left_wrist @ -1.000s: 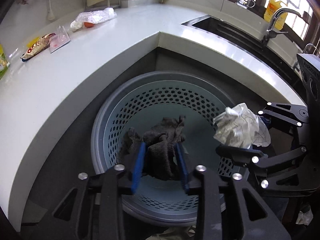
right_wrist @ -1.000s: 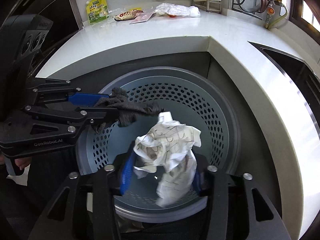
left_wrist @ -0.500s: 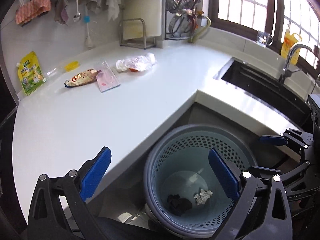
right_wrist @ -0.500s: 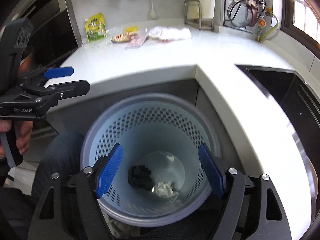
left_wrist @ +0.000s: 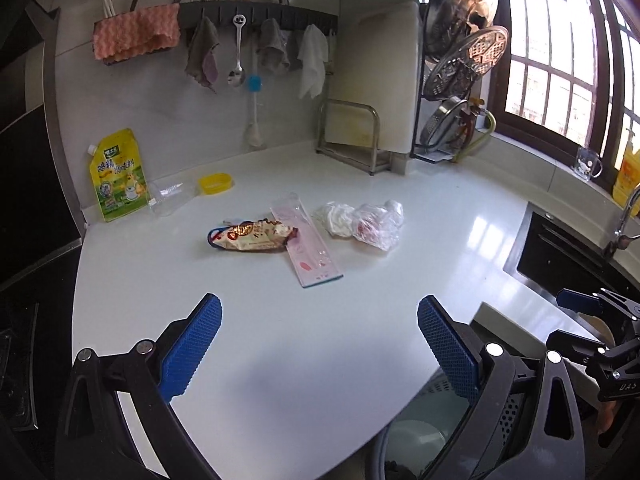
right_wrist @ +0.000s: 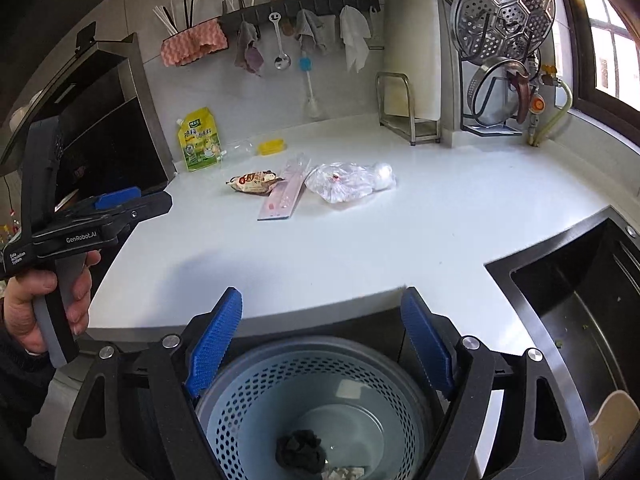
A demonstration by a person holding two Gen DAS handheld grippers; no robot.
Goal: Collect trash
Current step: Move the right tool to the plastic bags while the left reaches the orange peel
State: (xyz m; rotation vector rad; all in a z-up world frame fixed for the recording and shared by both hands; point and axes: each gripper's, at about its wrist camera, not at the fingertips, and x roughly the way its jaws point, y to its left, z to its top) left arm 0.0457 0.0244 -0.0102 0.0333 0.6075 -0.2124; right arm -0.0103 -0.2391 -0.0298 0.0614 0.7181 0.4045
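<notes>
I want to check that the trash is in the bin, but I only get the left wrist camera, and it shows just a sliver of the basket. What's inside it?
Observer: In the right wrist view, a dark rag lies on the bottom of the basket.
Operator: Is there any paper in there too?
Observer: Yes, a crumpled white paper lies beside the rag, cut off by the bottom edge of the picture.
Operator: Is my right gripper holding anything?
Observer: No. The right gripper is open and empty, above the basket.
</notes>
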